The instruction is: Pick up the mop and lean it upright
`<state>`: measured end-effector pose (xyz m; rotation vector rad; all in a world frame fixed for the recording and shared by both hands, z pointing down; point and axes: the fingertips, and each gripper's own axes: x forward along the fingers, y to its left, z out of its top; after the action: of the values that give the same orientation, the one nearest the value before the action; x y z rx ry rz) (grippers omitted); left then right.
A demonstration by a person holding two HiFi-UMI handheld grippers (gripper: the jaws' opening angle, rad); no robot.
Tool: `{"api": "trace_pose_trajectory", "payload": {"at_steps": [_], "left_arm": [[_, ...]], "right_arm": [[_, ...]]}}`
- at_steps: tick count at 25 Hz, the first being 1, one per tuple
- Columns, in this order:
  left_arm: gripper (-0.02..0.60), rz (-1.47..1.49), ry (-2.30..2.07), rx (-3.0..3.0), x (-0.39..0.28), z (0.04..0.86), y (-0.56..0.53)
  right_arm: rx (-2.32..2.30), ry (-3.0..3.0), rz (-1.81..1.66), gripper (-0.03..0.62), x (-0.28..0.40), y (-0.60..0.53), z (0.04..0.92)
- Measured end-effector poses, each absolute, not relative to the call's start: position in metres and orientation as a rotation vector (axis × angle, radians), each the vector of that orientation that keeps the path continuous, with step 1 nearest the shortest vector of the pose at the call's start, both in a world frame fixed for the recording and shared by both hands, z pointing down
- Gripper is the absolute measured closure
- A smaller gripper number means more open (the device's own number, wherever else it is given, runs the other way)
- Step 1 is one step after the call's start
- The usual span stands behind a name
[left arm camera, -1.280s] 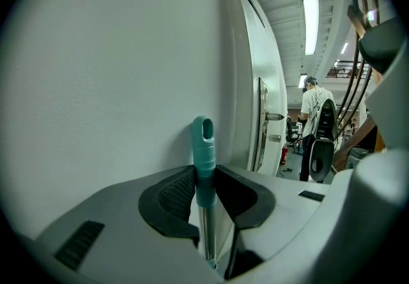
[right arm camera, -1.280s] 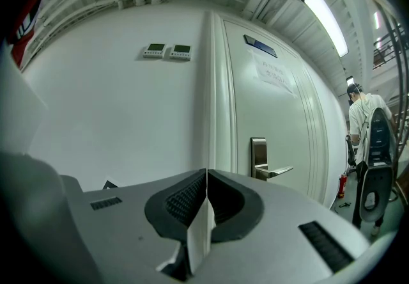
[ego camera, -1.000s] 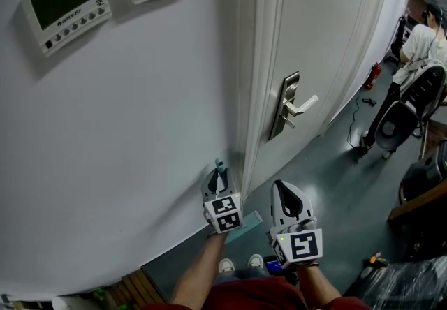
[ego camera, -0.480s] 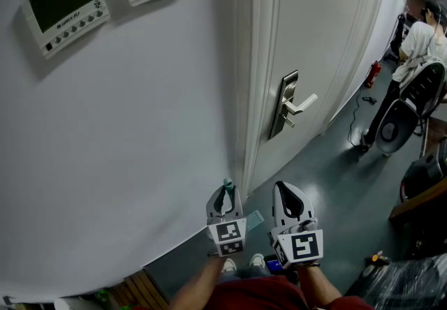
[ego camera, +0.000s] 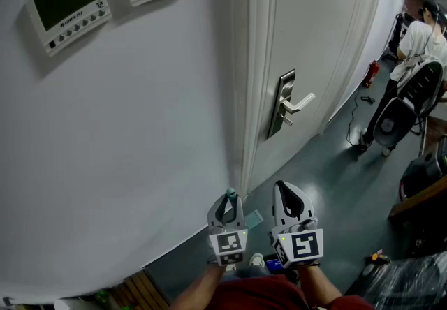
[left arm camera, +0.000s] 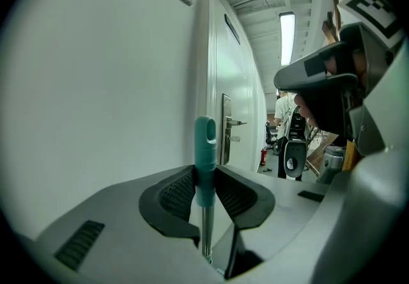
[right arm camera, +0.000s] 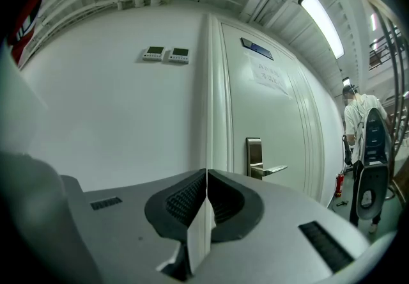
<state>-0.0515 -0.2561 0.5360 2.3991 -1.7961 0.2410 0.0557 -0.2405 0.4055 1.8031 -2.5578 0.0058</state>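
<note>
Left claw (ego camera: pixel 227 202) at 6 o'clock in head view, teal mop handle (ego camera: pixel 230 194) poking out top, near wall (ego camera: pixel 140 134); right claw (ego camera: pixel 288 193) at its 3 o'clock.

Left gripper view: pads clamped on handle (upright).

Right gripper view: jaws together, empty.

Step, likely: leaning. Next: rest top on wall, release.

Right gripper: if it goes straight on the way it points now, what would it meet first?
Most likely the white door frame. The right gripper is shut and empty, and nothing shows between them, though depth is unclear.
</note>
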Motion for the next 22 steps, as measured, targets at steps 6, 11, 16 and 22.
{"api": "trace_pose_trajectory", "payload": {"at_steps": [6,11,16,22], "left_arm": [[0.473,0.236,-1.793,2.407,-0.051,0.533,-0.252],[0.474,0.232,-1.791,2.454,-0.047,0.522,-0.249],[0.472,0.207,-1.789,2.510,-0.039,0.497,-0.243],[0.472,0.111,-1.837,2.593,-0.039,0.437,-0.241]], "right_arm": [[1.821,-2.548,0.009,0.576,0.059,-0.237,0.403],[1.833,-2.543,0.008,0.576,0.062,-0.237,0.402],[1.852,-2.542,-0.005,0.576,0.069,-0.238,0.404],[1.885,-2.531,-0.008,0.576,0.075,-0.241,0.400]]}}
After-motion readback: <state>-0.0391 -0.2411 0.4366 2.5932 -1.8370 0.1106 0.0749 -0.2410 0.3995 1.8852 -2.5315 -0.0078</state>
